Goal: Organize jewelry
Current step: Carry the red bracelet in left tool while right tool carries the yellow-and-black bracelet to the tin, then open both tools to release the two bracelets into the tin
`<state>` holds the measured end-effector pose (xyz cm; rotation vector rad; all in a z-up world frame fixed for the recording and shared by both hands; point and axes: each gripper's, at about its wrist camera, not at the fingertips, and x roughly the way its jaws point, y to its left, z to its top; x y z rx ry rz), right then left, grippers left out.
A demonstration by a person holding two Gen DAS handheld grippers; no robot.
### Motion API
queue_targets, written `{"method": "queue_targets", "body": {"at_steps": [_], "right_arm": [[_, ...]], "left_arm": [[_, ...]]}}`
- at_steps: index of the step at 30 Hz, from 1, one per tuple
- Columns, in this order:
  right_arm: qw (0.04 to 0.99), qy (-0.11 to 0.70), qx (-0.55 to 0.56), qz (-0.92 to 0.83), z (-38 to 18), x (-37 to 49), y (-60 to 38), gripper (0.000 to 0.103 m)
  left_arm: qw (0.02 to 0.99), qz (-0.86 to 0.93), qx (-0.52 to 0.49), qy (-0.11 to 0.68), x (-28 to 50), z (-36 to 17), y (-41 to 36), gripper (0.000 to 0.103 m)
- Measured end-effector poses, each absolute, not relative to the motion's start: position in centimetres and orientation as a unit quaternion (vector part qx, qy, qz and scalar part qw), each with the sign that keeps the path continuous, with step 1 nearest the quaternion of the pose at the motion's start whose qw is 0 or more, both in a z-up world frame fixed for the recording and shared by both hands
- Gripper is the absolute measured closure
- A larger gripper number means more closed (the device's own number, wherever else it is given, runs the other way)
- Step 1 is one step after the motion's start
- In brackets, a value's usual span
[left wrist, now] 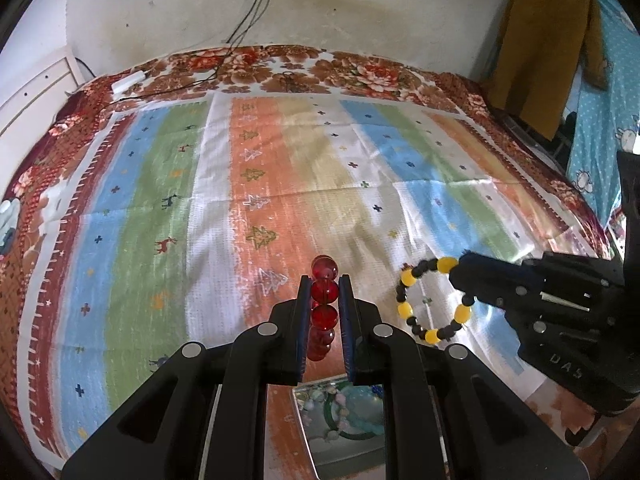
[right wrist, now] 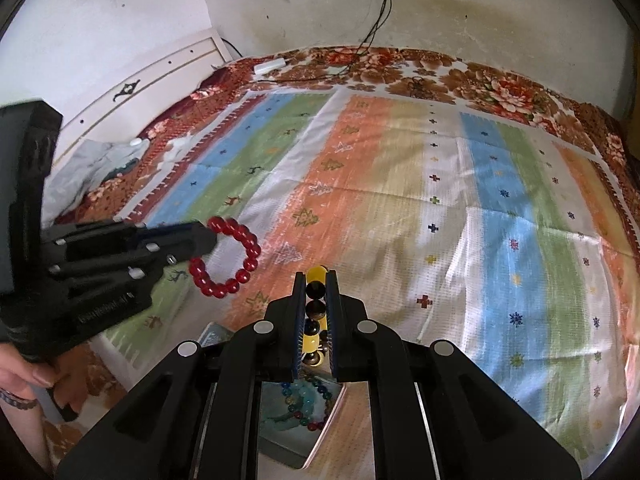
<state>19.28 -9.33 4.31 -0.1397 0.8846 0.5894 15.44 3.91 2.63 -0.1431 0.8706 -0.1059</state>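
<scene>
Left wrist view: my left gripper (left wrist: pixel 324 292) pinches the red bead bracelet (left wrist: pixel 323 308) above the box (left wrist: pixel 340 432) — carrying step.
Right wrist view: my right gripper (right wrist: pixel 315 292) is clamped on the yellow-and-black bracelet (right wrist: pixel 314 308); next, I judge, lower both into the box — glossy beads may slip.

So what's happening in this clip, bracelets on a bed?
A person holds a gripper in each hand above a striped cloth spread on a bed. The left gripper has its jaws shut on a red bead bracelet; the right gripper is shut on a yellow-and-black bead bracelet. Both bracelets hang clear of the cloth. Below the grippers sits an open box already holding other bead bracelets.
</scene>
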Motion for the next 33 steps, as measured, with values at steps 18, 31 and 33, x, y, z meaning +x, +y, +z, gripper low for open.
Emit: {"method": "queue_targets", "body": {"at_steps": [18,31,33], "right_arm": [[0.853,0.420,-0.065,0.304,4.5,15.9,-9.9,0.093],[0.833,0.448,-0.057,0.321,2.6,13.6,-10.2,0.093],[0.831,0.454,-0.056,0.318,2.2,13.6,-10.4,0.092]], "left_arm": [[0.905,-0.061,-0.067,0.415,11.6,2.4,2.3,0.090],[0.894,-0.066,-0.065,0.438,9.4,0.6,1.5,0.090],[0.893,-0.062,-0.064,0.442,9.4,0.3,1.6,0.090]]}}
